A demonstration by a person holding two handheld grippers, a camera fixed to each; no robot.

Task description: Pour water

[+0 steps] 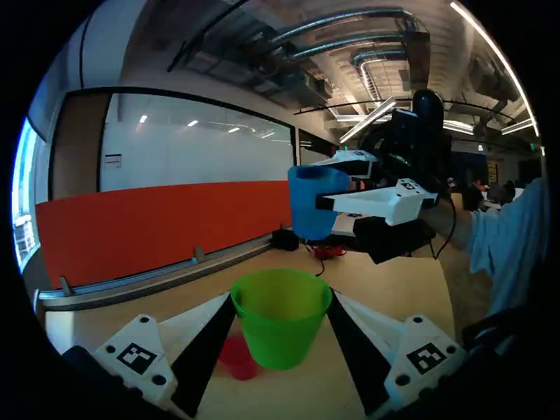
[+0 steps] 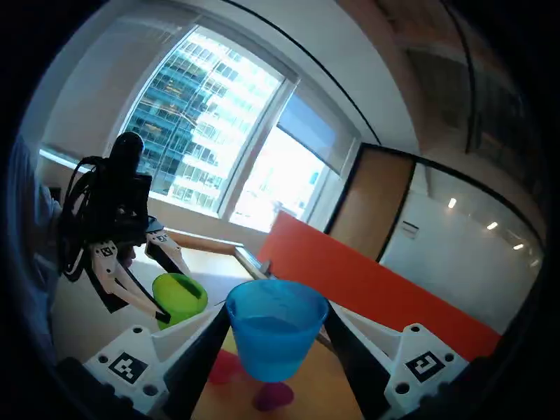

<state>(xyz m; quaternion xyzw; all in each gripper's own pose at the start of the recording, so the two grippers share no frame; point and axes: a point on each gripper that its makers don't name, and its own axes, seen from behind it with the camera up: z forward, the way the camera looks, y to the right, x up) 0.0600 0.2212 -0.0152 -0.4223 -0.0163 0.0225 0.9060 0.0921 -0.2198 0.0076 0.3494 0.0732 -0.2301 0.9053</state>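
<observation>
Since the blue plastic cup (image 2: 276, 336) looks light, thin-walled and smooth, with water partway up, judge it prone to slosh and squeeze it gently at mid-wall. Your right hand-held gripper (image 2: 276, 323) is narrowed onto its sides, holding it above the table (image 1: 392, 280). Your left hand-held gripper (image 1: 280, 311) likewise clamps the green cup (image 1: 281, 329), lower down and apart.

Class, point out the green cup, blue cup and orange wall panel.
green cup (image 1: 280, 329): left gripper view, front wall.
blue cup (image 2: 274, 350): right gripper view, front wall.
orange wall panel (image 1: 161, 227): left gripper view, middle.
</observation>
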